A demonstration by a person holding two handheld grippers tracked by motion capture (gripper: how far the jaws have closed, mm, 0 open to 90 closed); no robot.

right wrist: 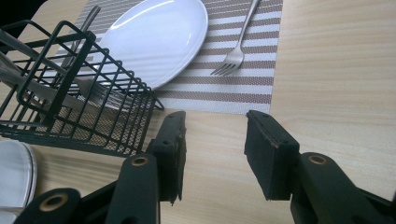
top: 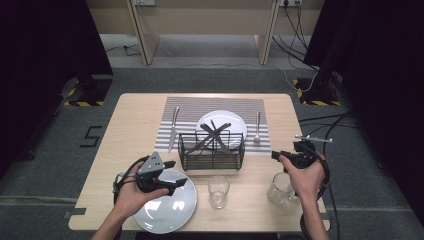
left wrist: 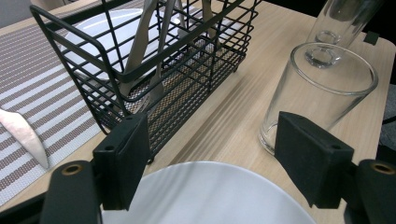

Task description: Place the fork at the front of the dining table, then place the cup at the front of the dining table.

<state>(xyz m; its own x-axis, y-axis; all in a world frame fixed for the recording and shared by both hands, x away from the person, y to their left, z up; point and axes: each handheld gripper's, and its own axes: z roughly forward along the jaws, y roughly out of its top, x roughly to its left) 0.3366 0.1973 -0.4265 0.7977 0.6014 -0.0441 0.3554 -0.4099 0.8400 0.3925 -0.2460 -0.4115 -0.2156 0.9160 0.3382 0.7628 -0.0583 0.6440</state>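
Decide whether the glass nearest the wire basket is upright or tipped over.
Upright: the glass stands on its base on the table, open rim up, beside the wire basket.

We see a wooden table (top: 135, 120); around its wire basket (top: 212, 150) lie a striped placemat (top: 185, 107), a plate (top: 167, 207) and two glasses (top: 218, 192).

The basket (right wrist: 70, 93) wires hide the cutlery (right wrist: 46, 88) tips.

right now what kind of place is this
Probably a lab mock-up of a dining table: a wooden table with a striped placemat and wire cutlery caddy, ringed by black curtains and floor cables.
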